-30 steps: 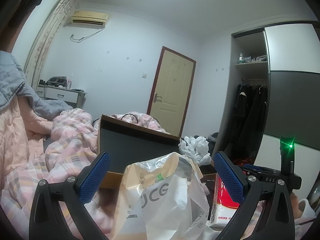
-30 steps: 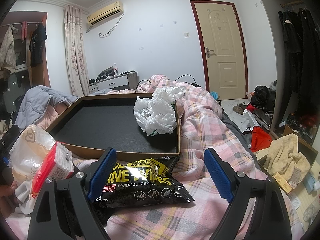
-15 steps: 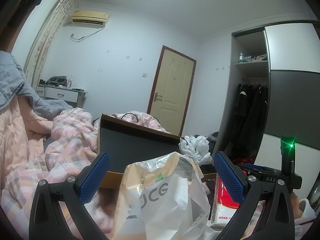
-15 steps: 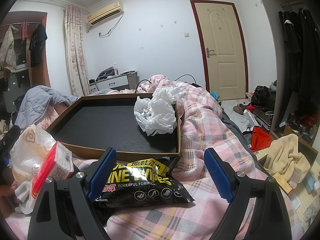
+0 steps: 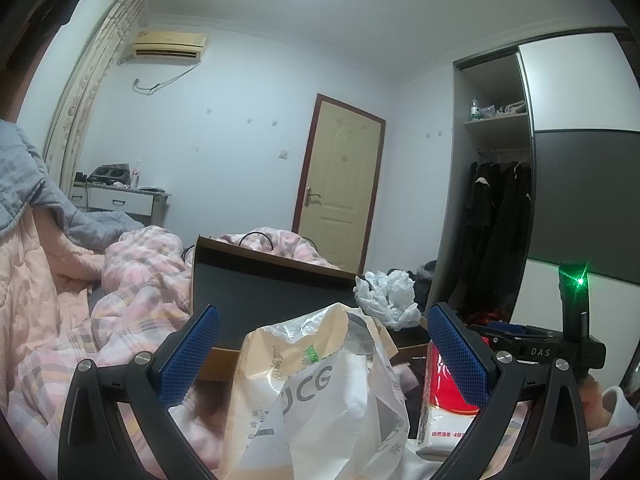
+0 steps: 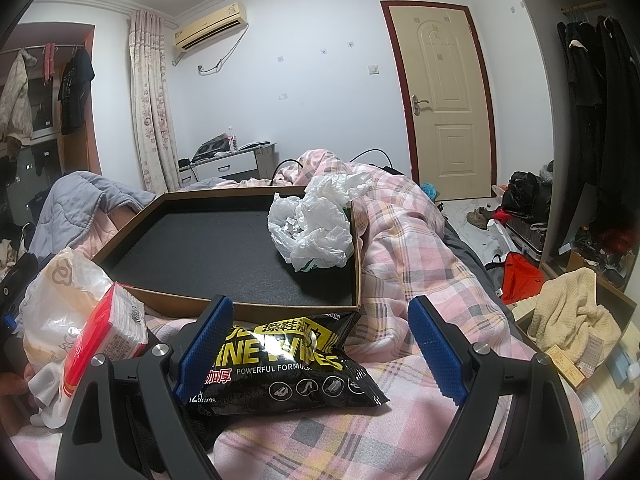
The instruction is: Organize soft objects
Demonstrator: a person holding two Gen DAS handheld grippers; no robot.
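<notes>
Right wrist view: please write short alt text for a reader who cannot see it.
An open right tool hovers over a black wipes packet on a pink plaid quilt. Behind it, a shallow cardboard tray holds a crumpled white plastic bag.

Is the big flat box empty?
No. A crumpled white bag sits in the box, at its right side.

The white plastic bag runs off the bottom edge of the left wrist view and hides the near rim of the shallow box. Behind a blue finger, the red tissue pack shows only partly; its small print is perhaps Chinese, unreadable.
</notes>
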